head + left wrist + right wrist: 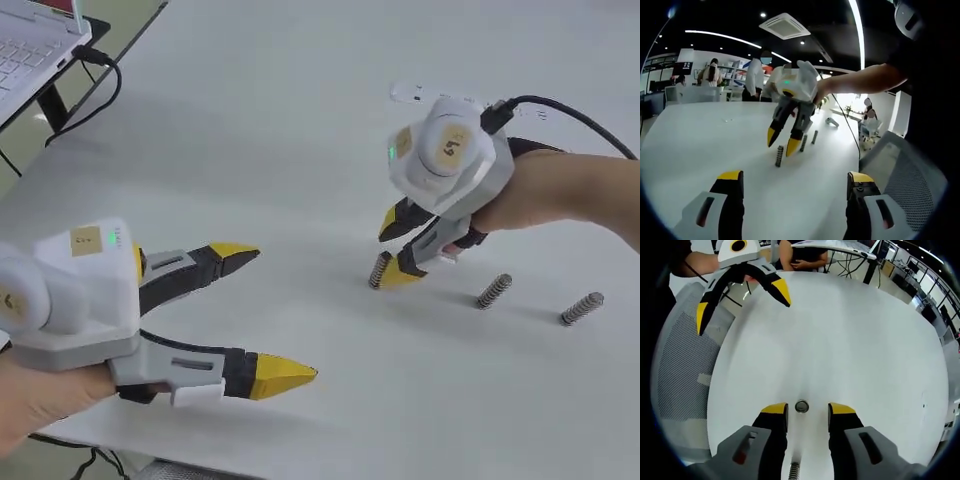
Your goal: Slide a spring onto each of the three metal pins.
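Three metal springs stand upright on the white table (pixel 300 150): one (pixel 380 270) by my right gripper (pixel 395 250), two more (pixel 494 291) (pixel 582 308) to its right. I cannot tell whether pins are inside them. The right gripper is open, its yellow tips on either side of the first spring's top (pixel 801 406), a gap on each side. Another spring (pixel 795 471) shows low between its jaws. My left gripper (pixel 265 312) is open and holds nothing, at the near left, well away from the springs. From it I see the right gripper (pixel 782 141) over the nearest spring (pixel 779 156).
A laptop (pixel 30 40) on a stand with a black cable (pixel 100 90) sits at the far left corner. A mesh chair (pixel 905 175) is by the table's near edge. People stand at the back of the room (pixel 755 75).
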Demonstrator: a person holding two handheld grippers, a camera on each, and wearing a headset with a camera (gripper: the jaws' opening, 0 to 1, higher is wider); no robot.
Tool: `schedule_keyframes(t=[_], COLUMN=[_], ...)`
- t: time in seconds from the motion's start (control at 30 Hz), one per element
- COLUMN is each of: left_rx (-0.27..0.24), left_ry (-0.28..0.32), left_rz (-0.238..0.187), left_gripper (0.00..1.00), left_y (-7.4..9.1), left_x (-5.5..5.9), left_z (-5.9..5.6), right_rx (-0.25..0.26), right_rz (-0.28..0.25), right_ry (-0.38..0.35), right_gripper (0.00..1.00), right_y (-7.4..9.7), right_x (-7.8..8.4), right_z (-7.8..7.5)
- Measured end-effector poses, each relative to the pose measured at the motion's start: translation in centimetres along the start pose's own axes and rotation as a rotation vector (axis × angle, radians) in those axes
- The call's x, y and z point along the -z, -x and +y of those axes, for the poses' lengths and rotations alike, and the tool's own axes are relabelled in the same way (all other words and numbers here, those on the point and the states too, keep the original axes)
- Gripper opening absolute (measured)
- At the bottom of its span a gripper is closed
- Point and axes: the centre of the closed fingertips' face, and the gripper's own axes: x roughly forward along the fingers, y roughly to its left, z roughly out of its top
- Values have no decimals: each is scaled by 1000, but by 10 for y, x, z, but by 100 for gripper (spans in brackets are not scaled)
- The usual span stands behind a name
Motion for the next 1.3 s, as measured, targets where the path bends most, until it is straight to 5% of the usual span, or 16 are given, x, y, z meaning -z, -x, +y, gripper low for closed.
schedule_keyframes(t=[0.77,1.13,1.3], left_rx=[32,31,28], left_ry=[-61,-77,-79], left_rz=[23,33,36], left_gripper=[82,83,85], left_y=[-26,-31,-36], left_x=[-27,-35,-37], left_z=[-7,-9,-9], right_rx=[98,183,233], right_rz=[-239,-414,-536], right_ry=[-104,-157,-214], right_gripper=[38,44,53], right_y=[42,73,92], right_x=[4,5,7], right_z=[5,9,14])
